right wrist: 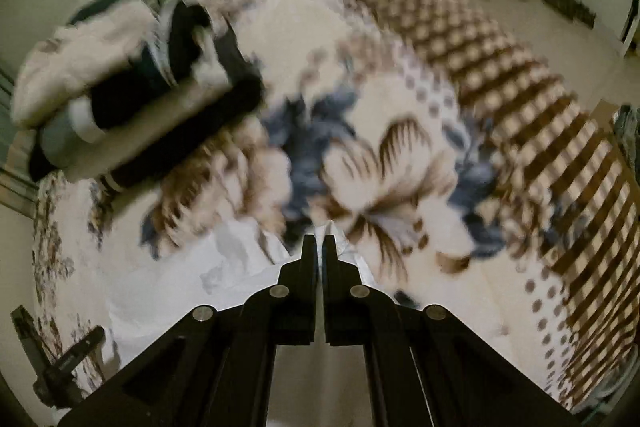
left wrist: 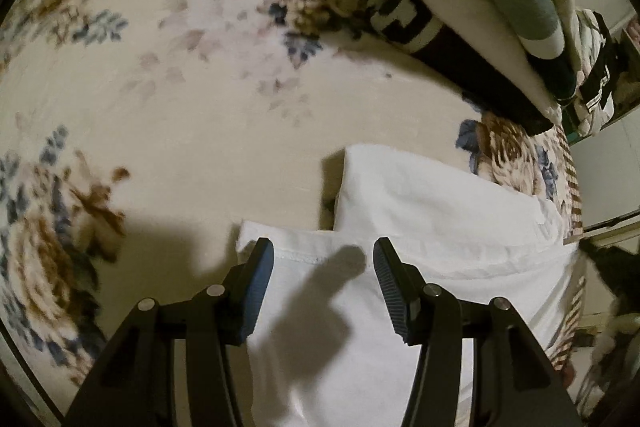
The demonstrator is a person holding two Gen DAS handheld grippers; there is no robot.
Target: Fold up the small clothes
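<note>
A white garment (left wrist: 420,211) lies partly folded on the floral blanket (left wrist: 180,87). My left gripper (left wrist: 323,255) is open, its fingers straddling the garment's stitched hem just above the cloth. In the right wrist view my right gripper (right wrist: 319,241) is shut on a thin fold of the white garment (right wrist: 240,259), which trails off to the left below it. The right view is motion-blurred.
A stack of folded clothes (left wrist: 472,7) in black, white and grey sits at the blanket's far right, also in the right wrist view (right wrist: 132,87). The blanket's brown checked border (right wrist: 520,107) marks the bed edge. The other gripper's tool (right wrist: 56,359) shows at lower left.
</note>
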